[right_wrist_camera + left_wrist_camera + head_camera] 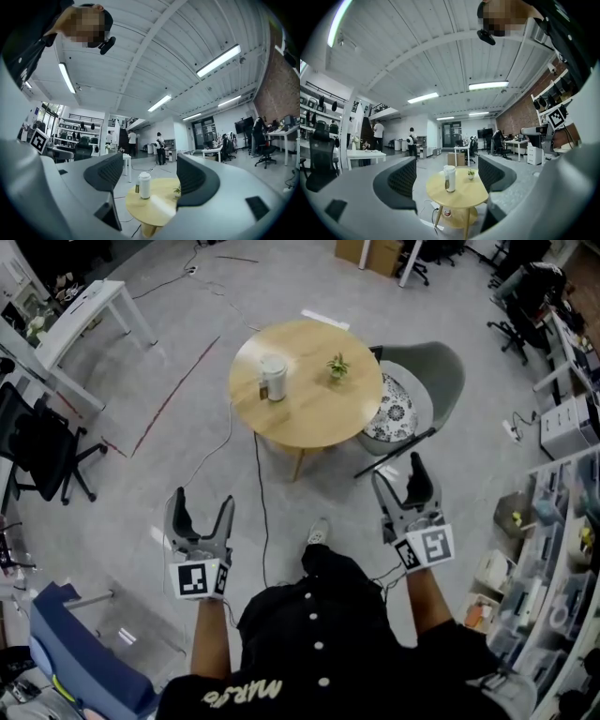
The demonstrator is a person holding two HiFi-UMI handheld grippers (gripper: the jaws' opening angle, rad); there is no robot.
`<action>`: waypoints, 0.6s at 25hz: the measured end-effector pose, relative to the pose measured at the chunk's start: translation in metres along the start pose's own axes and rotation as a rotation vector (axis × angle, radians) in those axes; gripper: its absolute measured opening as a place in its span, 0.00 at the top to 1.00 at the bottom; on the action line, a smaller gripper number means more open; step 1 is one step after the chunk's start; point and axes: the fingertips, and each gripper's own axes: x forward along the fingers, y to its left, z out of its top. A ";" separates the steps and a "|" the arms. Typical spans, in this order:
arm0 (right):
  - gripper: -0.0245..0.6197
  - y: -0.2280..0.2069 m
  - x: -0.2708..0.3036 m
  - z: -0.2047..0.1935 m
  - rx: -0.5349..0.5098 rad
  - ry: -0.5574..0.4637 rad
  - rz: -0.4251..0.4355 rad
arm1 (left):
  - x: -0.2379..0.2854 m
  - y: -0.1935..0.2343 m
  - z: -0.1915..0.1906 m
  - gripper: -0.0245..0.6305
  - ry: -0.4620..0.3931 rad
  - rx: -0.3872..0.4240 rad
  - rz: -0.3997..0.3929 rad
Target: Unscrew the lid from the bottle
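The pale, cylindrical bottle with a white lid (273,378) stands upright on the round, light wooden table (309,423), left of centre, with a small green potted plant (338,367) near it and a grey shell chair (427,371) pushed up to the table's far side. Both tools are well short of the table. The left gripper (202,499) has its jaws spread with only air between them, and so does the right gripper (397,472); in each gripper view the bottle shows far off through the gap.

The bottle looks rigid and fairly light, with smooth sides that could slip under the pads. It is tall for its base, so a sideways nudge would probably topple it. The sensible hold is one pair of jaws across the body at mid-height to brace it, and the other across the lid at the very top for turning.

A small dark label sits on the bottle's side, but at this range its print cannot be read. Pale lettering on the person's black shirt is possibly a short word, too warped to make out
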 end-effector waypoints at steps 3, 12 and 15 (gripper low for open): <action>0.41 -0.028 0.037 -0.002 0.002 0.009 0.017 | 0.043 0.001 0.002 0.36 0.002 -0.002 0.005; 0.41 -0.095 0.118 -0.012 0.020 0.024 0.082 | 0.132 -0.011 0.001 0.36 0.017 -0.004 0.032; 0.41 -0.100 0.138 -0.017 0.024 0.031 0.095 | 0.145 -0.009 -0.002 0.36 0.031 -0.003 0.032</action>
